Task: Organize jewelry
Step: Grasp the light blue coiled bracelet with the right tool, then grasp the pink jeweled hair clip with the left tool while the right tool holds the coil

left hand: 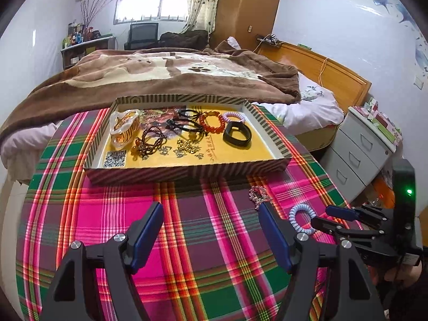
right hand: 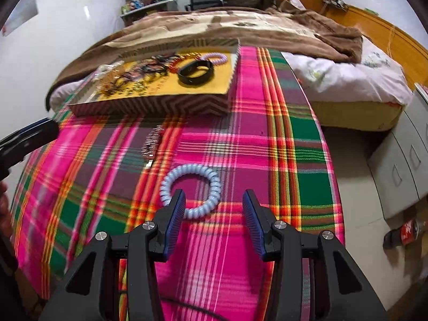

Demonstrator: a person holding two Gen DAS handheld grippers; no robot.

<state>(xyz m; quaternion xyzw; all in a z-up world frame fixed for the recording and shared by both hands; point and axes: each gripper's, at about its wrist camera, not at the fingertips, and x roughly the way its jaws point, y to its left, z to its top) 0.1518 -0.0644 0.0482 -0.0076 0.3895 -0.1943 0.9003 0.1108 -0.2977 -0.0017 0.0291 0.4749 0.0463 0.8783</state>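
Both claws wide, holding nothing. R gripper low over blue coil band; w/ off-center pinch, could slip away.

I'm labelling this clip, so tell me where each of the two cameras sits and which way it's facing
Left wrist: on the left gripper, looking down across the plaid cloth to the tray and bed; the right gripper shows at right.
Right wrist: on the right gripper, jaws open, tilted down at the blue coil band; a left finger shows at the left edge.
Shared: cloth, tray, band, silver chain.
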